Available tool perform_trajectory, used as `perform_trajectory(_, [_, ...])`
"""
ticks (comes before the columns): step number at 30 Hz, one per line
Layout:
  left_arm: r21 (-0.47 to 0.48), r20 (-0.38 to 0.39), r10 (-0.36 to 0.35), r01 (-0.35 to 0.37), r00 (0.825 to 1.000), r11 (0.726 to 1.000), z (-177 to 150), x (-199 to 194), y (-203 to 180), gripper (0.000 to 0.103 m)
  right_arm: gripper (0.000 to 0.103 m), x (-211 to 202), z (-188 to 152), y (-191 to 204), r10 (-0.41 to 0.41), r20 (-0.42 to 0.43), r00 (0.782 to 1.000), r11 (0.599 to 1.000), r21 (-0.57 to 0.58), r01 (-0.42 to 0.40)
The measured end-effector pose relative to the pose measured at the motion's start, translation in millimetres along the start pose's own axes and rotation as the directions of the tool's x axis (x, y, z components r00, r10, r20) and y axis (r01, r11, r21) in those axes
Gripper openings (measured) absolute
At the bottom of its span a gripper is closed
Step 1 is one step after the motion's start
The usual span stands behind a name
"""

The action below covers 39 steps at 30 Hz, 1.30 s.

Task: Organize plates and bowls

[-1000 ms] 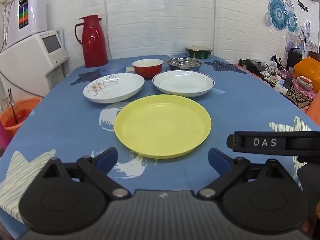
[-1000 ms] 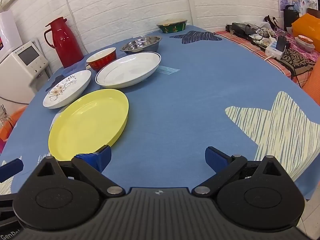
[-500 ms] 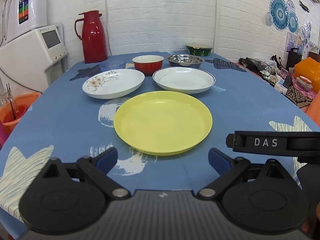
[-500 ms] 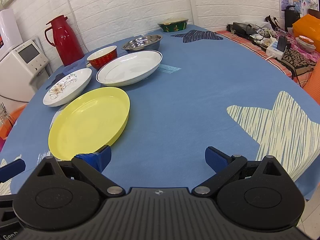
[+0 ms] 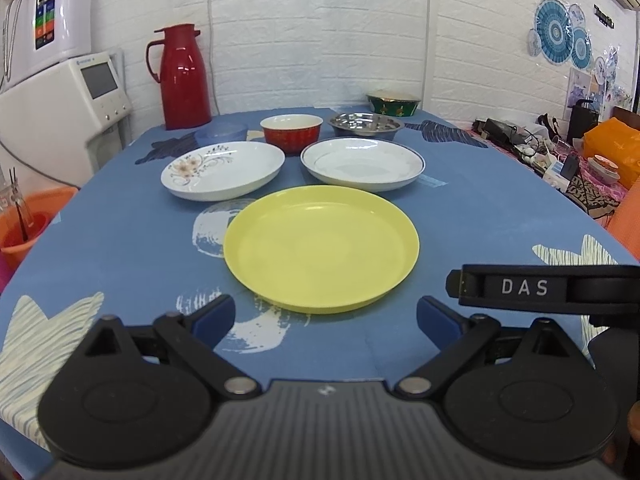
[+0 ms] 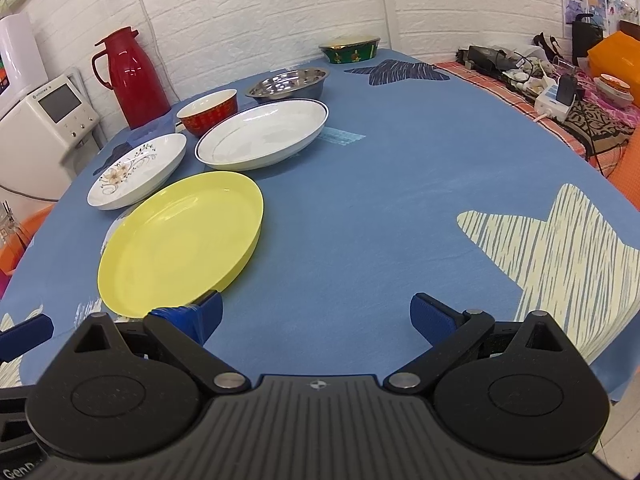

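Both the left hand-held gripper (image 5: 325, 322) and right hand-held gripper (image 6: 316, 320) are hovering wide open, gripping nothing. The round, glossy yellow plate (image 5: 321, 248) is lying flat on the blue cloth-covered worktop (image 6: 380, 184), just beyond the left gripper, with two white ceramic plates (image 5: 362, 164) sitting behind it.

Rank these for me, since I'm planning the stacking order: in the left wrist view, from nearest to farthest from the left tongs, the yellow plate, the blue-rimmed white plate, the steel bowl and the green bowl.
1. Yellow plate, straight ahead of the left tongs.
2. Blue-rimmed white plate, behind it, slightly right.
3. Steel bowl, further back.
4. Green bowl, at the table's far edge by the wall.
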<state>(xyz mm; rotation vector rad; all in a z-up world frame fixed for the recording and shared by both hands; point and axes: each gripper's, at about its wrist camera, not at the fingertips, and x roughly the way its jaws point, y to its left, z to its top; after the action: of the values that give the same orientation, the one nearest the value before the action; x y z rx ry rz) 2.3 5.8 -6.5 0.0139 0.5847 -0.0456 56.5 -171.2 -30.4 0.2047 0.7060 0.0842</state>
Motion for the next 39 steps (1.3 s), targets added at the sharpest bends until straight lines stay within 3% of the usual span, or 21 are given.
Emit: perform_trajectory(39, [-0.011, -0.003, -0.011, 0.011, 1.0, 1.0, 9.2, -0.8, 5.8, 0.098, 0.088, -1.6, 4.3, 8.9, 0.003, 0.005, 1.0, 1.0, -0.016, -0.003])
